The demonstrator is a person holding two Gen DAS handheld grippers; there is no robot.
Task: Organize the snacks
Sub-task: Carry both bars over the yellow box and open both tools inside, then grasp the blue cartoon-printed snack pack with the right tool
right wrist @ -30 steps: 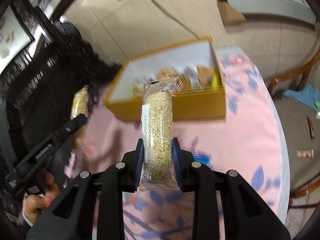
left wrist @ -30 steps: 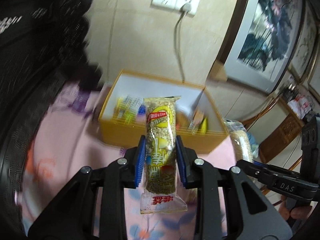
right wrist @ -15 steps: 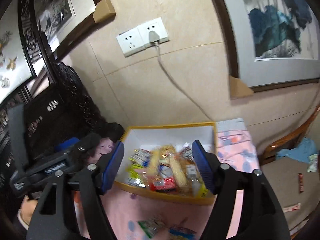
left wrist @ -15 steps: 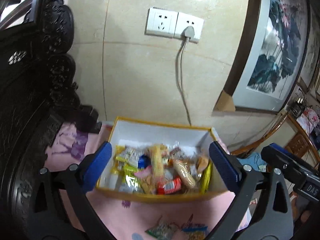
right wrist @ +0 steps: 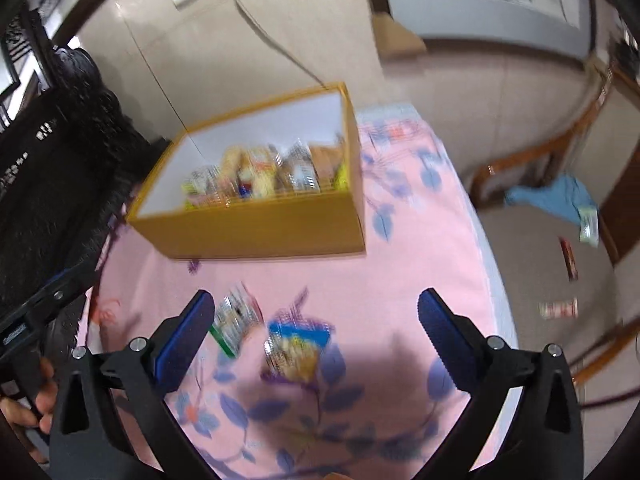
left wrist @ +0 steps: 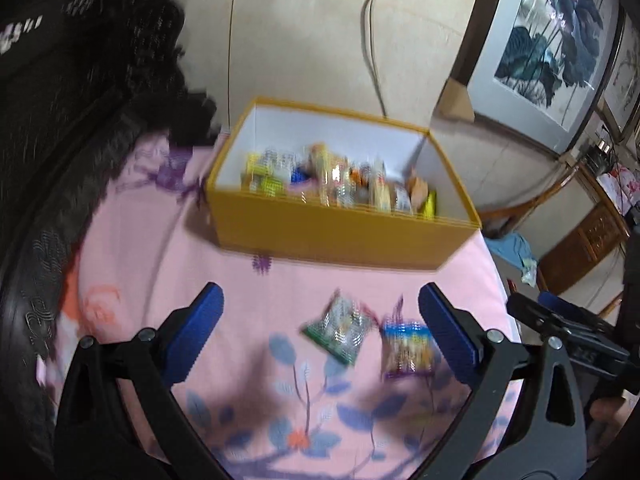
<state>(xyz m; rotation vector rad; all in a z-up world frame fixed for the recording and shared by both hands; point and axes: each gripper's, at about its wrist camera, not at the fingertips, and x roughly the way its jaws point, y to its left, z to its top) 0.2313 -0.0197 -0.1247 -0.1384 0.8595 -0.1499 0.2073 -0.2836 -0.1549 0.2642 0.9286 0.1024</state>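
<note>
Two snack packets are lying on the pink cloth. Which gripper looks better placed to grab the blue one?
Probably the right gripper: the blue packet lies nearly centred between its open fingers. For the left gripper, that packet sits near the right finger, with the green packet more central.

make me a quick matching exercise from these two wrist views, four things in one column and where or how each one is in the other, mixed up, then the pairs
Things
1. yellow box
2. green packet
3. blue and yellow packet
4. left gripper

Places or states
A. open, holding nothing
B. on the pink cloth, to the right of the other loose packet in the left wrist view
C. at the far side of the table near the wall, with snacks inside
D. on the pink cloth, between the other loose packet and the left finger in both views

Pairs: 1-C, 2-D, 3-B, 4-A
</note>
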